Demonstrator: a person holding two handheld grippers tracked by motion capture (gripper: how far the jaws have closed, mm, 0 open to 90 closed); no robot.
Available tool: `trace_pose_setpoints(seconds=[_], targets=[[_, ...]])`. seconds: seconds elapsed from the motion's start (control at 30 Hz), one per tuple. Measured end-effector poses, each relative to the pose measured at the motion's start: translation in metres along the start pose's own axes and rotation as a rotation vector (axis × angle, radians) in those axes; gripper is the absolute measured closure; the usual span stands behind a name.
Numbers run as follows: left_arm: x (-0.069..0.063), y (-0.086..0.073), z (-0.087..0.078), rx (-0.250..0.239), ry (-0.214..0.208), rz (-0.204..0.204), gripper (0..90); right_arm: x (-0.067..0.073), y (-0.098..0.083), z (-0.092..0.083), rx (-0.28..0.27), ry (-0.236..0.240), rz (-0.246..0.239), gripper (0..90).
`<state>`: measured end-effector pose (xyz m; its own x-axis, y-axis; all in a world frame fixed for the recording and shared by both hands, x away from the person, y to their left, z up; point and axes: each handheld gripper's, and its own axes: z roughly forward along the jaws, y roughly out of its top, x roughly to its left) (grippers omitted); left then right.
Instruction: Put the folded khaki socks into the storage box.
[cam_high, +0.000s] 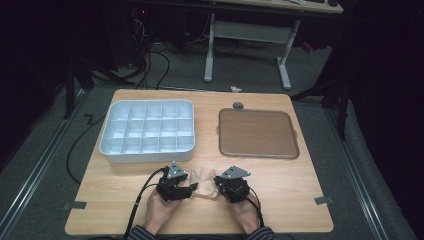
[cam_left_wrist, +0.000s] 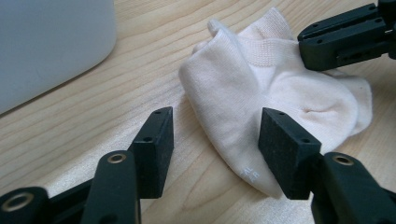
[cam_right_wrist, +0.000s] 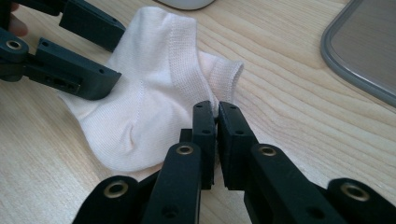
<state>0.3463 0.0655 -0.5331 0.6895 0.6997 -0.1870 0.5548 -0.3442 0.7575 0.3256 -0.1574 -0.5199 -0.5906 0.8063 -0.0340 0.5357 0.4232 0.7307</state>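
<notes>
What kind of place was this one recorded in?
Probably a lab or workshop set up for recording, not a home: a bare wooden table on grey carpet, loose cables on the floor, and a height-adjustable desk frame behind.

Both hands come in from the table's near edge, each holding a gripper, the two close together near the middle of that edge. The left gripper (cam_left_wrist: 215, 140) lies low, pointing right, its jaws apart. The right gripper (cam_right_wrist: 217, 119) points left, its jaws pressed together on a fold of sock (cam_right_wrist: 149, 93).
</notes>
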Motion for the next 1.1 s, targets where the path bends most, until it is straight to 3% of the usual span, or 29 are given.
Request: trace_pose_setpoints(seconds=[0.23,0.4,0.5,0.53,0.73,1.1], targets=[[-0.001,0.001,0.001,0.008,0.013,0.014,41.8,-0.001,-0.003,0.001,-0.014,-0.004,0.013,83.7],[-0.002,0.002,0.001,0.012,0.005,-0.031,41.8,-0.005,-0.002,0.0,-0.019,0.04,0.066,76.8],[0.0,0.003,0.0,0.014,-0.022,-0.082,42.0,-0.004,0.0,-0.003,-0.037,0.045,0.068,74.2],[0.003,0.003,-0.001,0.024,-0.03,-0.074,42.1,-0.004,0.001,-0.004,-0.044,0.046,0.069,74.1],[0.013,0.01,-0.01,0.005,-0.045,-0.061,42.6,-0.001,0.006,-0.014,-0.073,0.048,0.056,76.2],[0.024,0.026,-0.008,0.011,-0.034,-0.112,44.2,0.01,0.009,-0.019,-0.09,0.082,0.034,83.5]])
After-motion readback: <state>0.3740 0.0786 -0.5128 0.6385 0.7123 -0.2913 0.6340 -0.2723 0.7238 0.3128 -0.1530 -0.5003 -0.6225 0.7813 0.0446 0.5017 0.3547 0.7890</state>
